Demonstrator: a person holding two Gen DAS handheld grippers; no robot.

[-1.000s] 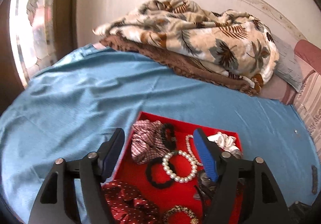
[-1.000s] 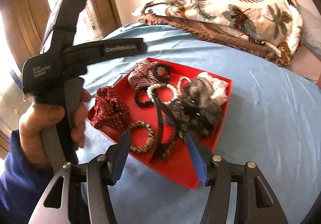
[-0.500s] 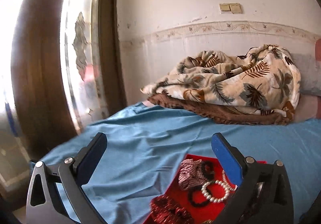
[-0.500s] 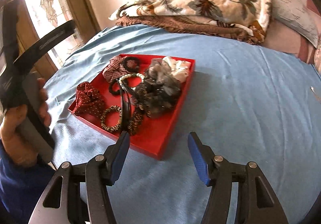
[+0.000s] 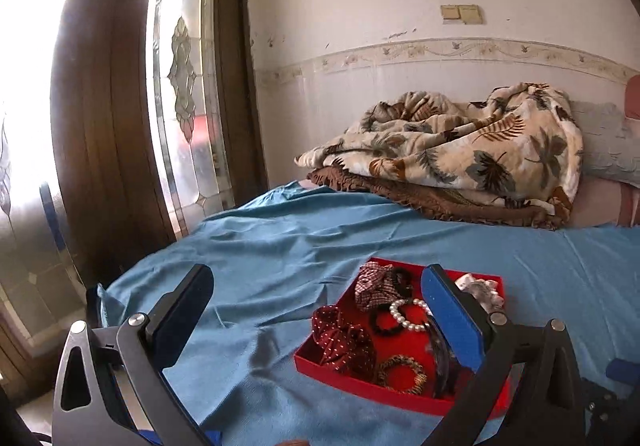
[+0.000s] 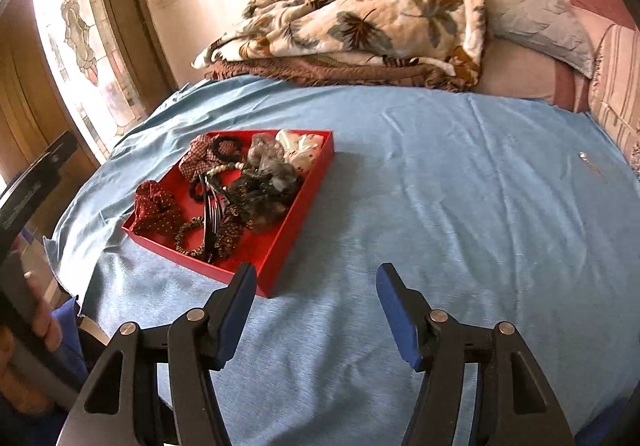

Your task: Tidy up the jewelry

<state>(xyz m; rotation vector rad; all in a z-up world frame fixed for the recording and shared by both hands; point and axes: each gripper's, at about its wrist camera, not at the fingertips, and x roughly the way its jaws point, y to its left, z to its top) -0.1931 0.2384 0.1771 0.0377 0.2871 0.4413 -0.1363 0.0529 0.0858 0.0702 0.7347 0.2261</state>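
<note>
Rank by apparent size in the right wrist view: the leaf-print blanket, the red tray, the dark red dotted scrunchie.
1. Leaf-print blanket, though farthest away
2. Red tray
3. Dark red dotted scrunchie, clearly smallest

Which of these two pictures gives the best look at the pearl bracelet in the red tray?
The left wrist view. There the pearl bracelet lies in plain sight on the red tray, most beads distinct, only its right end behind a blue finger. In the right wrist view the bracelet is small and half buried among hair ties.
</note>
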